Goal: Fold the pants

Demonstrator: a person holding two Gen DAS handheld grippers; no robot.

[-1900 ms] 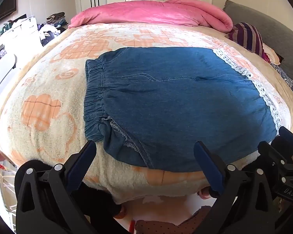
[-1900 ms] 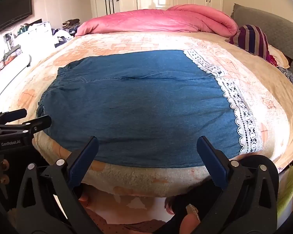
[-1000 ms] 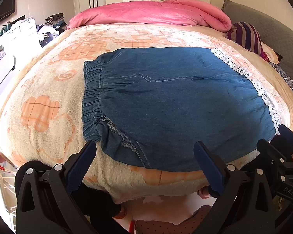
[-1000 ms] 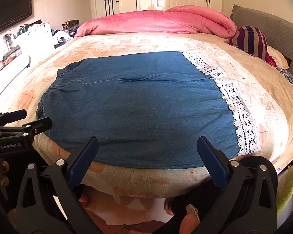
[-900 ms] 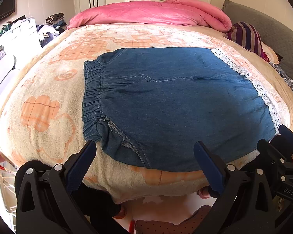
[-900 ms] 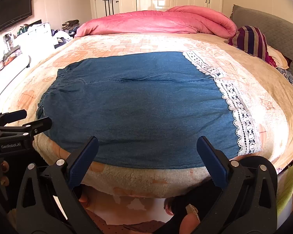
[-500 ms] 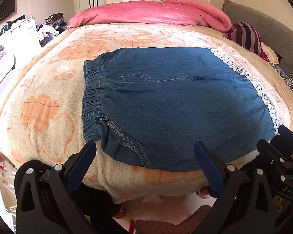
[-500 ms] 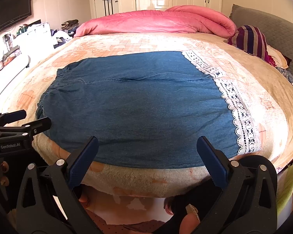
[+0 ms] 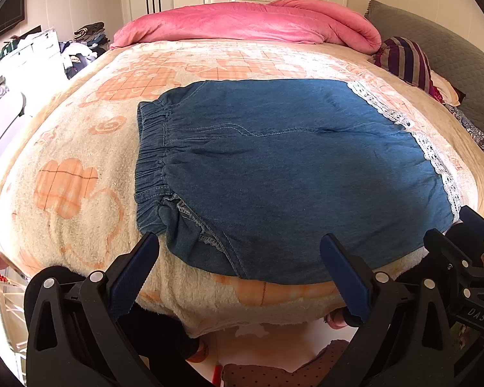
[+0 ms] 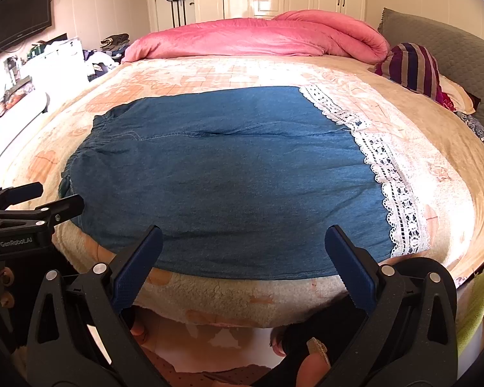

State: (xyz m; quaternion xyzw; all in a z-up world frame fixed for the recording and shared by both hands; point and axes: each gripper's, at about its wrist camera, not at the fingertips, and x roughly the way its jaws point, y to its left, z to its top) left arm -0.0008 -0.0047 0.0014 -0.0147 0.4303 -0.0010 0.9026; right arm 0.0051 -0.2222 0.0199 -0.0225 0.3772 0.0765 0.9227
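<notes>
Blue denim pants (image 9: 290,167) (image 10: 229,180) lie flat across the bed, elastic waistband (image 9: 150,161) to the left and white lace hem (image 10: 390,187) to the right. A middle seam runs lengthwise and the near waist corner is rumpled. My left gripper (image 9: 238,274) hovers open just before the near edge of the pants, close to the waist end. My right gripper (image 10: 242,258) stands open before the near edge toward the hem end. Neither holds anything. Each gripper shows at the side of the other's view.
The bed carries a cream and orange fleece blanket (image 9: 74,187). A rolled pink duvet (image 9: 248,22) lies at the far side, with a striped pillow (image 10: 413,67) and a grey headboard (image 10: 448,54) at the right. Cluttered white furniture (image 10: 51,61) stands left. Feet show on the floor below.
Almost nothing differs: both grippers stay open at the bed's near edge, and the pants lie as before, with only a slight shift of the views.
</notes>
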